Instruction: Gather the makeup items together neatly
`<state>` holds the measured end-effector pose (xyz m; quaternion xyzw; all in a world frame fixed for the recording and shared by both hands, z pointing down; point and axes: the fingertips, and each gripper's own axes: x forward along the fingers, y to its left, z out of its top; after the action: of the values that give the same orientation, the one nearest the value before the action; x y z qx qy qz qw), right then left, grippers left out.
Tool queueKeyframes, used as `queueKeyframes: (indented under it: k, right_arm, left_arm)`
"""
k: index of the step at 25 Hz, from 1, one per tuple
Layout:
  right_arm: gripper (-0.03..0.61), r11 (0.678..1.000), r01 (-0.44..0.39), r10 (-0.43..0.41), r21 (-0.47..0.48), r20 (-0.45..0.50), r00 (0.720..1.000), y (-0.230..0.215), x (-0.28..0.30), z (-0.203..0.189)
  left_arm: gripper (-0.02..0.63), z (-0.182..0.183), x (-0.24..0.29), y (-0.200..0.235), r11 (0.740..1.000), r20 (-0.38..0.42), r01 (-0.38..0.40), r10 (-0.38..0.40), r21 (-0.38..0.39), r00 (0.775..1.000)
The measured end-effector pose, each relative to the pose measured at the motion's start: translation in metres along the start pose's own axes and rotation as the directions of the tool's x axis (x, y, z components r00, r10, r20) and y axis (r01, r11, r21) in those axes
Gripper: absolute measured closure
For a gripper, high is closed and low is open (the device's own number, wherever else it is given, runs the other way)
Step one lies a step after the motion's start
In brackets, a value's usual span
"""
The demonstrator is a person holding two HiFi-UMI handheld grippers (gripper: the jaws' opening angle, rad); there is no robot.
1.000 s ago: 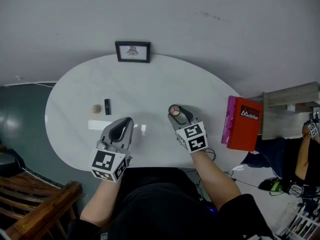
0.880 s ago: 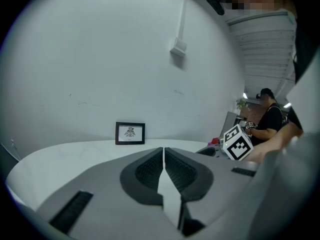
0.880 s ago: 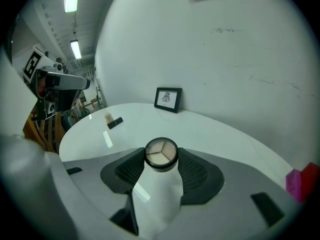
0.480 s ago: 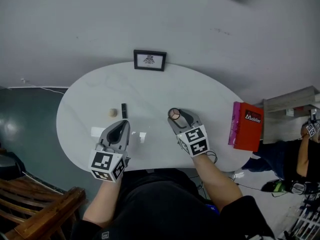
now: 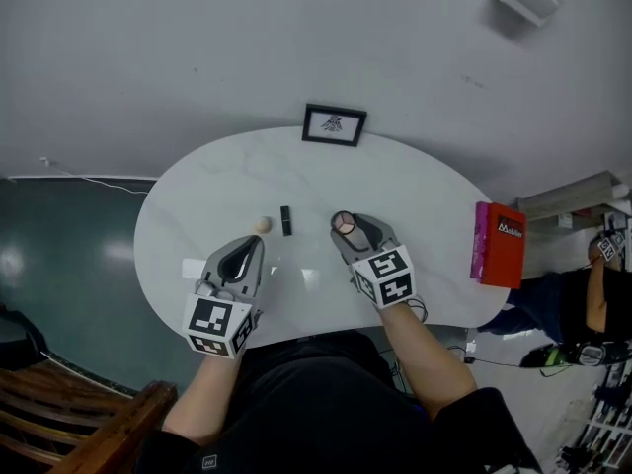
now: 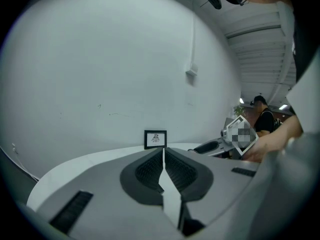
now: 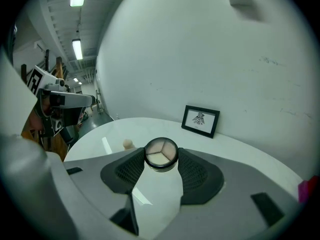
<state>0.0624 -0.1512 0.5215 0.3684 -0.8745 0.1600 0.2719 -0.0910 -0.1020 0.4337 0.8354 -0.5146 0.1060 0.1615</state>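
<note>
A round black compact (image 5: 343,223) (image 7: 161,153) with cream and beige powder sits between the tips of my right gripper (image 5: 345,227) (image 7: 160,156), which is shut on it above the white oval table (image 5: 415,186). A small beige sponge (image 5: 262,224) (image 7: 128,143) and a black lipstick tube (image 5: 286,219) lie side by side on the table, left of the compact. My left gripper (image 5: 245,255) (image 6: 163,160) is shut with nothing between its jaws, near the table's front edge, below the sponge.
A small black picture frame (image 5: 333,125) (image 6: 155,139) (image 7: 200,120) stands at the table's far edge against the wall. A red and pink book (image 5: 501,244) stands at the table's right end. A wooden chair (image 5: 69,433) is at lower left. A person (image 5: 592,304) is at the right.
The head view has shifted, so the table and its items slide right in the picture. Both grippers keep their places and states, the compact still in the right one.
</note>
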Motion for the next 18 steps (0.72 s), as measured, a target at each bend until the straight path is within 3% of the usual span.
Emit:
queueKeyframes:
  k: [10,18]
  right_arm:
    - [0.374,1.0,0.0,0.0,0.021,-0.019,1.0,0.045,0.026,0.008]
    - [0.374,0.998,-0.054,0.056,0.018,-0.077,0.996,0.046,0.068,-0.007]
  left_arm:
    - [0.592,-0.01,-0.018,0.033,0.999,-0.017,0.045,-0.045,-0.005,0.999]
    - [0.592,-0.016,-0.007,0.065,1.0,-0.046,-0.007,0.006,-0.023,0.999]
